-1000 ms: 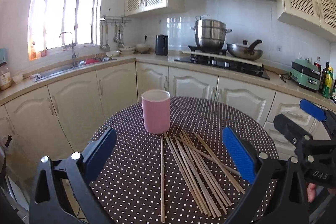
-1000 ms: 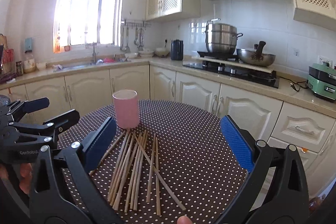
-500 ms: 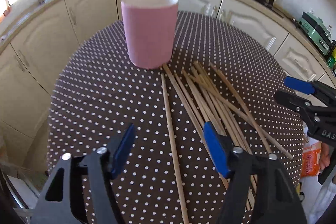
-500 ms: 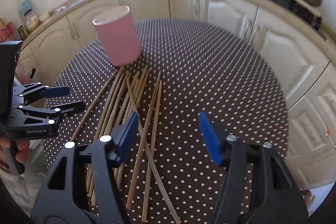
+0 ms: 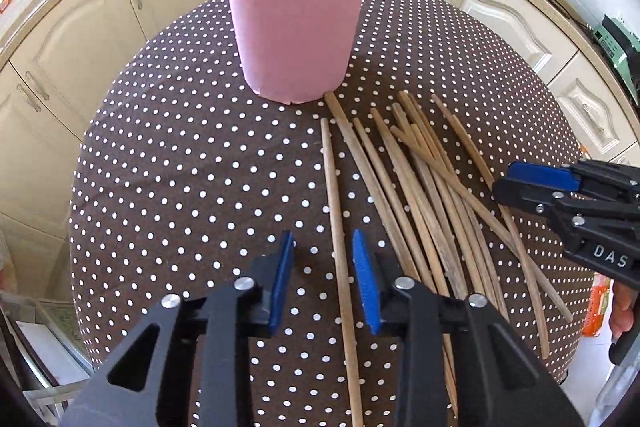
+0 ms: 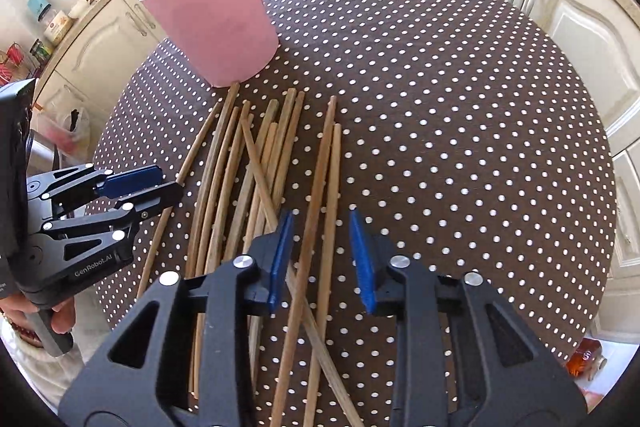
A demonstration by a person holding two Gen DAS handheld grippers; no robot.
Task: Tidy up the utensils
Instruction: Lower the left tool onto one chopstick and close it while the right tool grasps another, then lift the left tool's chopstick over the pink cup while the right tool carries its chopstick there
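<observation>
A pink cup [image 5: 296,15] stands upright on the dotted table [image 5: 168,163], its inside unseen, with wooden chopsticks [image 5: 424,195] scattered beside it, while the left gripper [image 5: 324,277] and right gripper [image 6: 320,259] are closing unclenched, each astride loose sticks.

A round table [image 5: 168,163] in brown polka-dot cloth carries a pink cup [image 5: 294,15] — beside it, loose wooden chopsticks [image 5: 420,195].

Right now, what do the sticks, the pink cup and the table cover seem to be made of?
Sticks: likely bamboo or wood, matte tan with visible grain. Pink cup: matte, smooth, pale inside rim; plastic or ceramic, cannot tell. Table cover: brown, printed white dots; cloth or vinyl, unclear.
</observation>
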